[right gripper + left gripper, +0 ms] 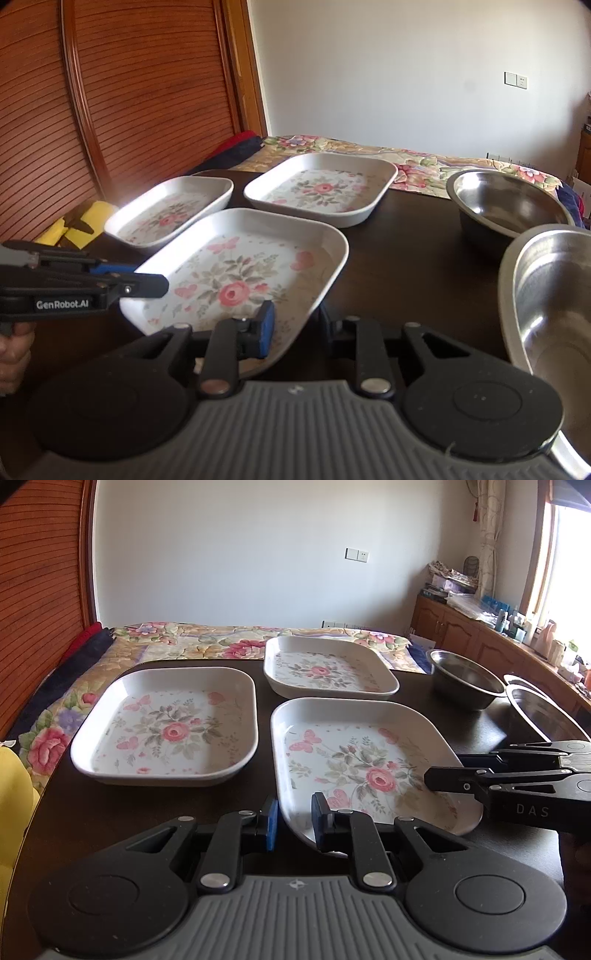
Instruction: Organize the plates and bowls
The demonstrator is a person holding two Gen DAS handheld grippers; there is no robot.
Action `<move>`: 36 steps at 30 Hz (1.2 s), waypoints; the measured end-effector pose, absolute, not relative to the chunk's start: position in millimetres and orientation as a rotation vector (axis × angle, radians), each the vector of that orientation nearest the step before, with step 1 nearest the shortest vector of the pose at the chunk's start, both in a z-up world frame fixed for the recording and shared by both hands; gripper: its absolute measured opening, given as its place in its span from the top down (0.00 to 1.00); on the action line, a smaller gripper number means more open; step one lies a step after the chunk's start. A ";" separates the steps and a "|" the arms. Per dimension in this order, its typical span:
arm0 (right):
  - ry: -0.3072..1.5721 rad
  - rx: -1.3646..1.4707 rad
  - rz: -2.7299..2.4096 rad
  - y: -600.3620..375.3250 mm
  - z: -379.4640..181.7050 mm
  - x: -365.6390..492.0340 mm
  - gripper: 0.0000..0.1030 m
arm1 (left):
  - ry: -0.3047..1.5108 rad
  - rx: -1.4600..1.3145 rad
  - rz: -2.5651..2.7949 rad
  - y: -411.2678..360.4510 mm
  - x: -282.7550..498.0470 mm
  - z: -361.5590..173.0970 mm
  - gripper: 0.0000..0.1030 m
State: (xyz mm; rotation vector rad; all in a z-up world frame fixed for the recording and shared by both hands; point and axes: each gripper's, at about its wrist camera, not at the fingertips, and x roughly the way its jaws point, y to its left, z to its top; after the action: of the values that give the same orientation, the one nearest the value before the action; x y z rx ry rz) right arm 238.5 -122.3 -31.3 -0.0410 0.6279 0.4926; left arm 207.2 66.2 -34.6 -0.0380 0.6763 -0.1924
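On the dark desk (92, 812), the nearest white floral square plate (369, 771), probably light, stiff and slick, sits with its rim between both open tools, left tool (294, 821) and right tool (295, 328), unclamped.

Plates (164, 723) left; bowls (461, 685) right.

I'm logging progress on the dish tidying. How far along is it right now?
Barely started. Nothing is stacked: three floral square plates lie apart on the dark table, and the two steel bowls sit side by side. In hand: the left gripper and right gripper, both open, straddle opposite rim edges of the nearest plate. Left: gripping it and gathering plates and bowls.
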 end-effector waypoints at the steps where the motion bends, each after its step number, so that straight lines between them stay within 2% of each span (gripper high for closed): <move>1: 0.625 -0.040 0.492 -123.3 -31.2 237.2 0.74 | 0.674 -0.039 -0.193 65.5 205.7 -34.0 0.82; 8: 0.606 -0.037 0.482 -127.5 -28.4 230.8 0.80 | 0.653 -0.043 -0.197 65.2 196.2 -31.0 0.83; 12: 0.612 -0.031 0.477 -131.1 -32.1 229.1 0.84 | 0.662 -0.047 -0.195 65.4 192.7 -36.2 0.88; 36: 0.571 -0.024 0.509 -113.2 -21.9 162.7 0.84 | 0.614 -0.044 -0.180 83.9 116.1 -22.4 0.88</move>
State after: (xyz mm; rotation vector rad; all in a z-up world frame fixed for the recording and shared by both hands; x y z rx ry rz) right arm 162.7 -113.2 -21.9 -0.0242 0.5705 0.5090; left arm 116.1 83.9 -22.4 -0.0442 0.6135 -0.1801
